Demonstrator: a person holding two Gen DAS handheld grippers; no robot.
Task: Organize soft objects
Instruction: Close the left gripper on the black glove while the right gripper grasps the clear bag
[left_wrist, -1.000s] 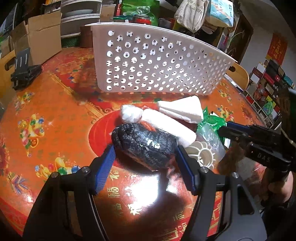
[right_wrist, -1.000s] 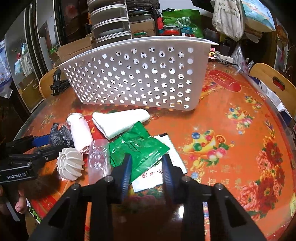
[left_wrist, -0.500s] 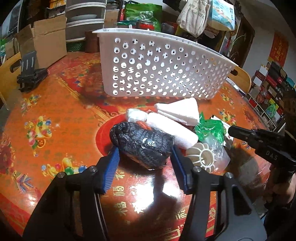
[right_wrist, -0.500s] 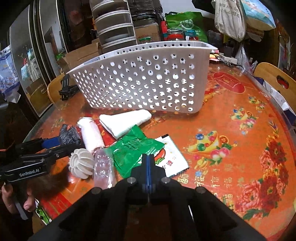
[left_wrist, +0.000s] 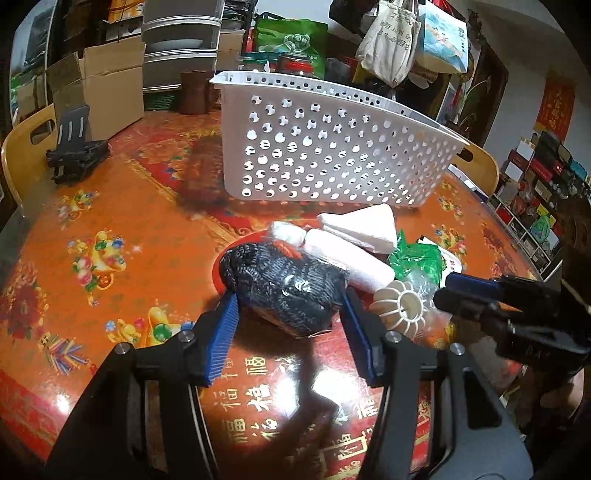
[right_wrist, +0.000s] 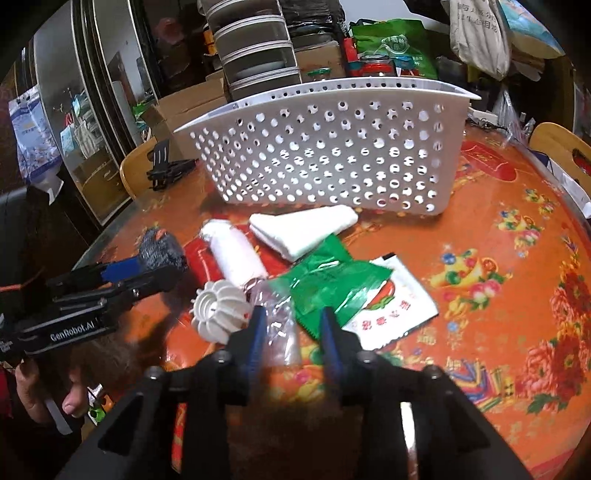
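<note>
Pickup step: your left gripper (left_wrist: 286, 314) apparently clenches the dark knit bundle (left_wrist: 284, 284); right gripper (right_wrist: 290, 328) jaws are opening around clear wrap (right_wrist: 279, 325). Next, carry the bundle to the white basket (left_wrist: 332, 158).

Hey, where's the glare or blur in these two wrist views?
Left wrist view: lamp glare on the glossy table and the wrapped dark knit bundle; fisheye bends the white basket. Right wrist view: the clear plastic bag and the near tabletop are blurred.
</note>
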